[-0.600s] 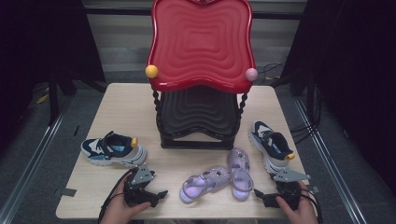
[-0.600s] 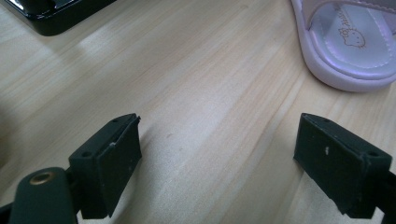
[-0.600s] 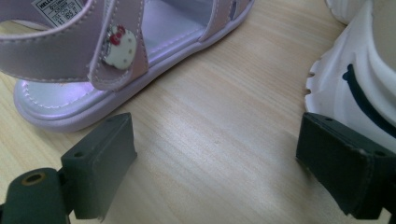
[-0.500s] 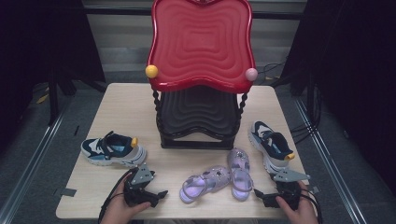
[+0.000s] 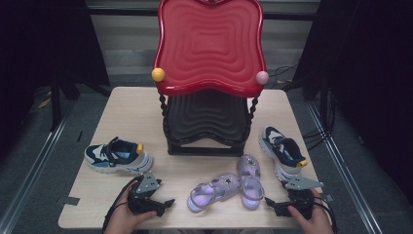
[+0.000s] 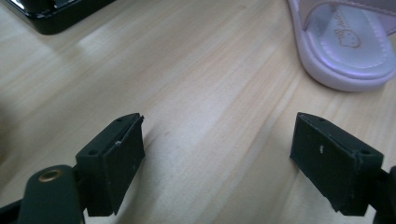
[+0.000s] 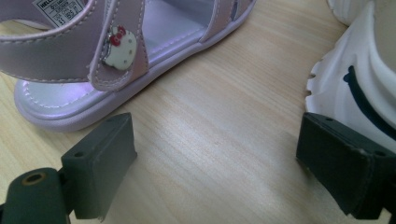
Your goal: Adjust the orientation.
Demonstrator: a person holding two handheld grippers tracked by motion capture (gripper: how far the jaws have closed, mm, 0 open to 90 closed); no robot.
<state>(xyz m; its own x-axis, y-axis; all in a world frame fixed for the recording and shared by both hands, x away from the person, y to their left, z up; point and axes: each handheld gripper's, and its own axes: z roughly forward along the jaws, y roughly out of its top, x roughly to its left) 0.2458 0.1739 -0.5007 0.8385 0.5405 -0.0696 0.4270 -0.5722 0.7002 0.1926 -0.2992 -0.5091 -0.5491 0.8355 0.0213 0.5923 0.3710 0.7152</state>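
Dark curtains ringed the wooden table [image 5: 131, 122] where I kept both tools low. My left gripper [image 5: 163, 202], at seven o'clock, and right gripper [image 5: 272, 204], at five, each had jaws wide apart over bare wood. Two lilac sandals [image 5: 229, 187] lay between them, at six o'clock from the red-topped rack [image 5: 209, 58].

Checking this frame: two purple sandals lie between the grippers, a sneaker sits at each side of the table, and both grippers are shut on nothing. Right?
Not quite: both grippers are open, not shut. The left gripper view and the right gripper view each show jaws wide apart over bare table. The purple sandals and the sneakers lie as you say.
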